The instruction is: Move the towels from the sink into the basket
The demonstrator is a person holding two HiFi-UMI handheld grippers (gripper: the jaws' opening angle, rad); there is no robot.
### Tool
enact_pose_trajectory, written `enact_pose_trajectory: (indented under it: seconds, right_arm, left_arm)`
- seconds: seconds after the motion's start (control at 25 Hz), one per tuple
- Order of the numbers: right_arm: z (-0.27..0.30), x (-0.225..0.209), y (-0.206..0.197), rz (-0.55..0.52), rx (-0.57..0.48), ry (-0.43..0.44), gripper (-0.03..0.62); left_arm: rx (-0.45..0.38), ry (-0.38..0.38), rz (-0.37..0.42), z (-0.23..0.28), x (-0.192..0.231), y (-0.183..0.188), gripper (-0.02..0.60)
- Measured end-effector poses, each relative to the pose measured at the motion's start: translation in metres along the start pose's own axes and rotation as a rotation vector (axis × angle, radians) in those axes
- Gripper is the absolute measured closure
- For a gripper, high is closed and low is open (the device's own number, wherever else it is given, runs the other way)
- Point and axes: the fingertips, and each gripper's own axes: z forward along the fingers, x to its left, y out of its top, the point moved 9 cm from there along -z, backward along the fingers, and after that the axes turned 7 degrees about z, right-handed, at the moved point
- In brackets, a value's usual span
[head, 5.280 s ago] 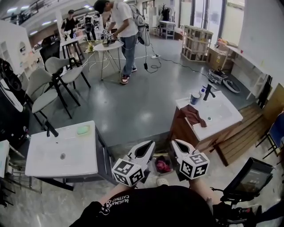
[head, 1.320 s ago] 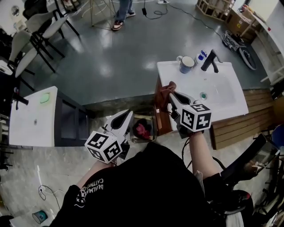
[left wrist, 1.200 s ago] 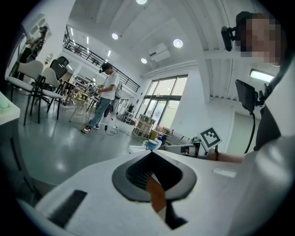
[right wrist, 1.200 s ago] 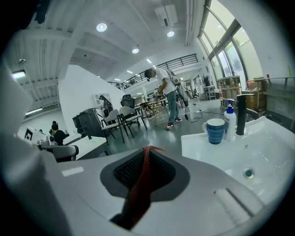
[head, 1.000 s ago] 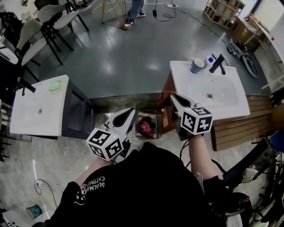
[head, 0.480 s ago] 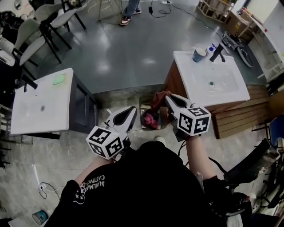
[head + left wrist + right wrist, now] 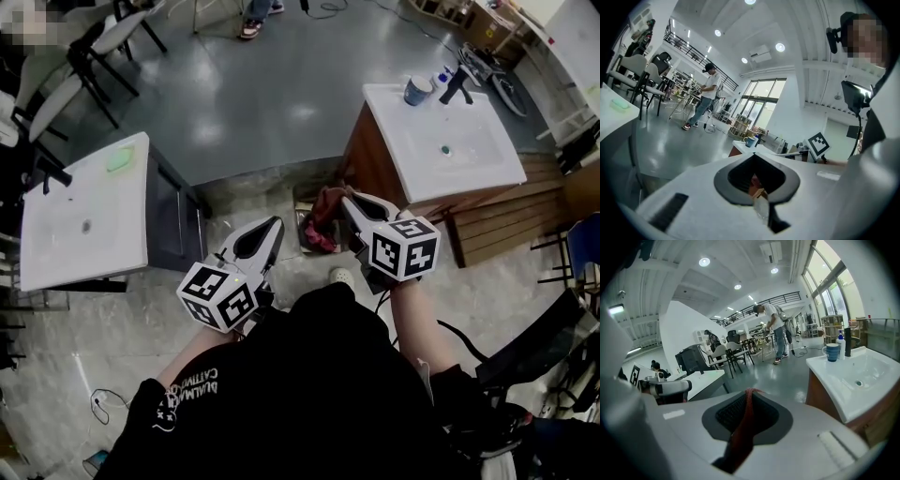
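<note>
Clamping with the right gripper's jaws a limp, crumpled dark-red towel, hung left of the sink over the floor basket, mostly hidden beneath cloth and gripper; left gripper's jaws pressed together on nothing, nearer and left.

A basket is set on the pale floor just ahead of the right gripper, right of the left gripper. Farther ahead and right of the right gripper, a white sink top is carried on a wooden cabinet, with a blue mug and black tap at its far edge. A second sink top, left of the left gripper, is topped by a green pad.
</note>
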Motion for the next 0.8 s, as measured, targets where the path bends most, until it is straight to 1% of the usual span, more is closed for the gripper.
enact_pose_trajectory:
  seconds: [0.12,0.32,0.6,0.8]
  right_arm:
    - [0.0,0.0,-0.008,0.006,0.021,-0.009,0.546]
    - [0.005,-0.004,-0.021,0.027,0.07,-0.019,0.546]
    - [0.038,-0.027,-0.045,0.057,0.156,0.001,0.546]
    - [0.069,-0.045,-0.052,0.078,0.21,0.037,0.546]
  left_arm:
    - [0.0,-0.017,-0.02,0.001,-0.001,-0.007,0.58]
    - [0.039,-0.024,-0.057,0.003,0.002,-0.02,0.58]
    - [0.092,0.023,-0.106,0.017,0.02,-0.046,0.58]
    - [0.135,0.081,-0.143,0.031,0.038,-0.058,0.58]
